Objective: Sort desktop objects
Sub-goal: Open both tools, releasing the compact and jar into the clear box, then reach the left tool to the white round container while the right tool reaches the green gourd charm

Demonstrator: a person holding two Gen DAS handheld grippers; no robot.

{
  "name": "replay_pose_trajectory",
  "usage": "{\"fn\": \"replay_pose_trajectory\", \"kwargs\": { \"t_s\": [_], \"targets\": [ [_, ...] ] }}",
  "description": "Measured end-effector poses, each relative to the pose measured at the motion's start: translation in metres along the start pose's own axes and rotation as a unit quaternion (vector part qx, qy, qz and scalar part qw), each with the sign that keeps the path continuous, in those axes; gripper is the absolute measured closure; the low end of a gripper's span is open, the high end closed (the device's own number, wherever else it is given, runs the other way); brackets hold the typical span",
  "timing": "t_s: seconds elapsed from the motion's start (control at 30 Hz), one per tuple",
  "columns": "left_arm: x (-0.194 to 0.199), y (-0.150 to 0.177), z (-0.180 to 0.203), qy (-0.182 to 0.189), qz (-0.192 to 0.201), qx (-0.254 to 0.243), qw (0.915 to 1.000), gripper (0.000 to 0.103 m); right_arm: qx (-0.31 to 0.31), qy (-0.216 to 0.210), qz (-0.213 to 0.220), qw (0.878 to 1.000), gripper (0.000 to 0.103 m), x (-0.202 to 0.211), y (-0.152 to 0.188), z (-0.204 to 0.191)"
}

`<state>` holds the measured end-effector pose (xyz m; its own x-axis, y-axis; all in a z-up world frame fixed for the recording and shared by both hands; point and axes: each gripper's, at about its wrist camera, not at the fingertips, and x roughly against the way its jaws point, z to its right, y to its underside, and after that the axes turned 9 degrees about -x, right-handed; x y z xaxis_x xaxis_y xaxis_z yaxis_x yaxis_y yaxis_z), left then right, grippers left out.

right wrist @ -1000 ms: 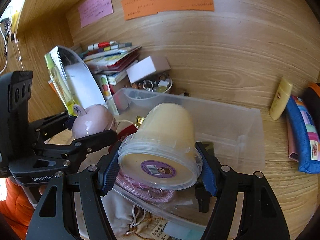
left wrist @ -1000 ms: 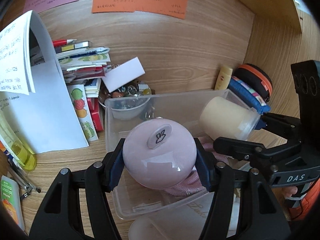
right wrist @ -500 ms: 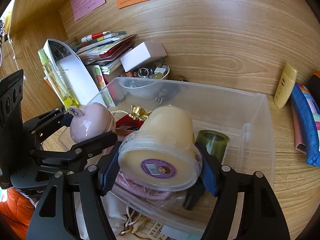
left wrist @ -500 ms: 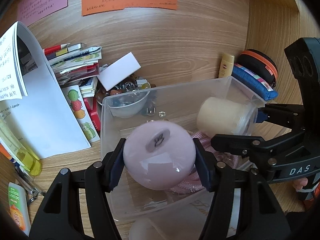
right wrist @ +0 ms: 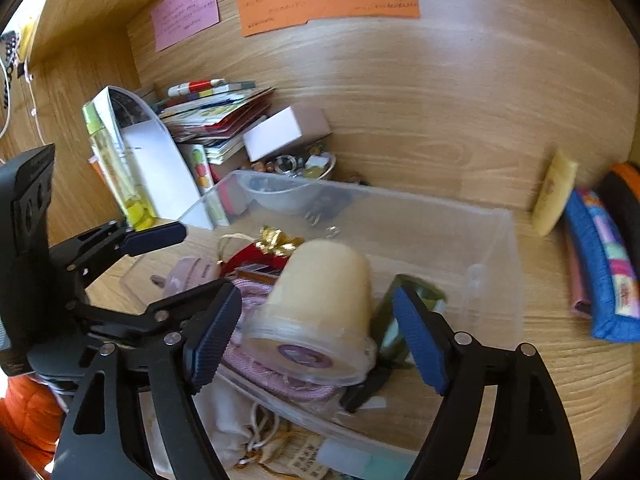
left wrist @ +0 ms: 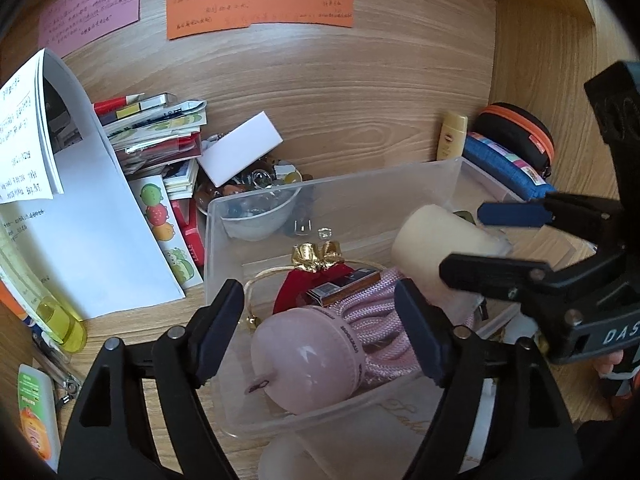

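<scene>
Currently the left hand-held gripper (left wrist: 320,320) is spread wide, gripping nothing; its pads flank the pink ball-shaped item (left wrist: 308,364) without touching it. That item lies on its side in the near end of the clear plastic bin (left wrist: 216,240), resting against a coil of pink rope (left wrist: 372,320).

Right hand-held gripper (right wrist: 316,328) is also released, jaws wide. The cream tub (right wrist: 320,304) sits tipped between them, lid end facing the camera, lying on the rope inside the bin; the picture is blurred, so contact with the pads can't be confirmed. A dark green cup (right wrist: 412,312) stands just right of the tub.

Also in the bin: red pouch with gold bow (left wrist: 316,272), a small dark box (left wrist: 344,286).

On the bench behind the bin: bowl of trinkets (left wrist: 260,216), white box (left wrist: 240,154), stack of books (left wrist: 156,136). Right side: yellow tube (left wrist: 452,136), blue pencil case (left wrist: 508,164).
</scene>
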<state>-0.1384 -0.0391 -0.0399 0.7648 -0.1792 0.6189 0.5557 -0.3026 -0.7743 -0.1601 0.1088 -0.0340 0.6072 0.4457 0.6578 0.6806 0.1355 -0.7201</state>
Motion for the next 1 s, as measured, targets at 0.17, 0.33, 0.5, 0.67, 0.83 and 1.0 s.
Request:
{"fn": "replay_pose_trajectory", "kwargs": {
  "t_s": [0.17,0.33,0.5,0.67,0.83,1.0],
  "targets": [
    [0.005,0.0,0.003,-0.006,0.011,0.001,0.9999,0.019,0.003,-0.001,0.029,1.0,0.018,0.024,-0.004,-0.002],
    [0.014,0.0,0.003,-0.008,0.017,0.009,0.9998,0.012,0.008,-0.002,0.055,0.998,0.013,0.05,-0.005,-0.005],
    [0.036,-0.003,-0.005,-0.022,0.043,0.029,0.9984,0.01,0.015,0.014,0.082,0.996,0.004,0.076,0.002,-0.004],
    [0.066,-0.005,-0.015,-0.037,0.074,0.054,0.9951,0.005,0.001,0.028,0.091,0.995,0.003,0.092,0.013,0.006],
    [0.089,0.002,-0.025,-0.066,0.089,0.073,0.9912,0.002,-0.025,0.043,0.084,0.995,0.002,0.101,0.031,0.019],
    [0.097,0.017,-0.03,-0.08,0.072,0.078,0.9911,0.002,-0.055,0.062,0.071,0.994,0.002,0.102,0.053,0.031]
  ]
}}
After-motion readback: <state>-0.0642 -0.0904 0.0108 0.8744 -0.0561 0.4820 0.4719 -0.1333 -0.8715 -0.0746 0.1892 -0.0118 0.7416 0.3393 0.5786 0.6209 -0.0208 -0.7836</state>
